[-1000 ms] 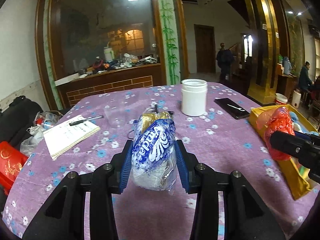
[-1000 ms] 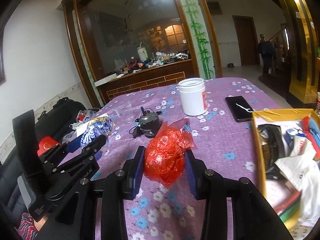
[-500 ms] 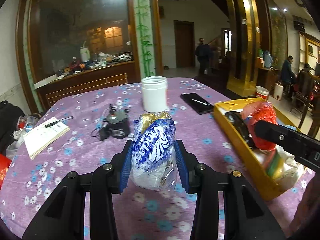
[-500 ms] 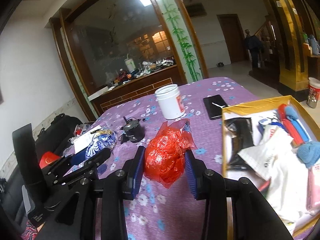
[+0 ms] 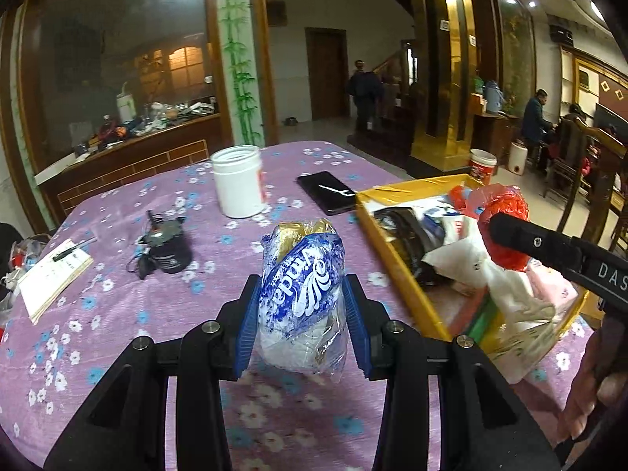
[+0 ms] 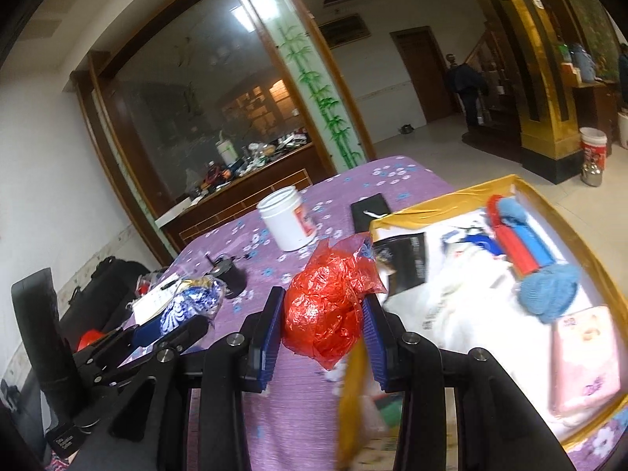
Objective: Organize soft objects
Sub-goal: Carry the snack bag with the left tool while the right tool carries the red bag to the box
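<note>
My left gripper [image 5: 302,314] is shut on a crumpled blue-and-white plastic bag [image 5: 302,294] and holds it above the purple flowered tablecloth [image 5: 117,314]. My right gripper [image 6: 324,314] is shut on a crumpled red plastic bag [image 6: 325,314] and holds it over the left rim of a yellow box [image 6: 431,204]. The box holds white cloth, a blue knitted piece [image 6: 547,290], a pink pack [image 6: 585,353] and red and blue items. The red bag also shows in the left wrist view [image 5: 506,227], above the yellow box [image 5: 392,251]. The left gripper and its bag show in the right wrist view [image 6: 188,310].
A white plastic jar [image 5: 237,180], a black phone [image 5: 327,192], a small black device with a cord [image 5: 167,243] and a notebook with a pen [image 5: 51,274] lie on the table. People stand in the room far behind.
Both grippers have swung to the right with their bags. The right gripper has moved from over the tablecloth to above the yellow box's left rim. The box now lies closer in both views.
</note>
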`<state>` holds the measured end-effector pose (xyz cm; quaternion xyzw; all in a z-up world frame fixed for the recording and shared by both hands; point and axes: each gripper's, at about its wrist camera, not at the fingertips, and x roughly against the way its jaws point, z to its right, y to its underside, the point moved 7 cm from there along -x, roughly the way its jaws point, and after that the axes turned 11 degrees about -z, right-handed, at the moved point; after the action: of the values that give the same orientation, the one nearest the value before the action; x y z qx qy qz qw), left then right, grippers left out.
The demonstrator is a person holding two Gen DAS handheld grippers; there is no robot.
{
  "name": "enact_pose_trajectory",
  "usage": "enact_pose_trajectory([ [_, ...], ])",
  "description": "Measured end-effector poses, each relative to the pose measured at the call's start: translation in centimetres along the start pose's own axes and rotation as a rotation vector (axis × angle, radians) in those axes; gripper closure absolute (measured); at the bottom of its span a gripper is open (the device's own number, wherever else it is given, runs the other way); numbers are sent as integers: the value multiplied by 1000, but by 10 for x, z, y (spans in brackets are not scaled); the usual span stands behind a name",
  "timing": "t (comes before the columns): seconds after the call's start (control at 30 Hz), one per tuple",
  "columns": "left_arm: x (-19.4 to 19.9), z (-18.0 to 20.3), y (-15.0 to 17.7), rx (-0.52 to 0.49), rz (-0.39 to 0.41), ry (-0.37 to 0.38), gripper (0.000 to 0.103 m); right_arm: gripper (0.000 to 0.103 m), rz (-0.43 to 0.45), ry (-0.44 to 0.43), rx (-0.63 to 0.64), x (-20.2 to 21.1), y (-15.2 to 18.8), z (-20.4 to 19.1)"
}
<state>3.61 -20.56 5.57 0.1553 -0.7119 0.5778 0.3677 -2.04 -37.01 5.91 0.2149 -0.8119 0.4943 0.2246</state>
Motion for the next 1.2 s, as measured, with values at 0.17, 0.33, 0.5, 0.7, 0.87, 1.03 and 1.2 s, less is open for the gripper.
enact_pose_trajectory([
  [0.17, -3, 31, -7, -37, -18, 45, 64, 64, 20, 23, -35, 15, -6, 27],
  [0.33, -5, 65, -14, -84, -31, 88, 64, 64, 27, 50, -60, 28, -11, 55],
  [0.5, -10, 99, -21, -129, -52, 134, 64, 64, 25, 82, -85, 36, -18, 82],
  [0.7, -20, 128, -29, -159, -83, 178, 64, 64, -12, 103, -87, 39, -30, 107],
  [0.87, -35, 145, -32, -156, -133, 211, 64, 64, -68, 112, -98, 31, -39, 127],
  [1.03, -52, 158, -33, -145, -188, 242, 64, 64, -148, 125, -84, 10, -43, 137],
  [1.2, -56, 167, -35, -156, -185, 236, 64, 64, -223, 146, -84, -12, -44, 143],
])
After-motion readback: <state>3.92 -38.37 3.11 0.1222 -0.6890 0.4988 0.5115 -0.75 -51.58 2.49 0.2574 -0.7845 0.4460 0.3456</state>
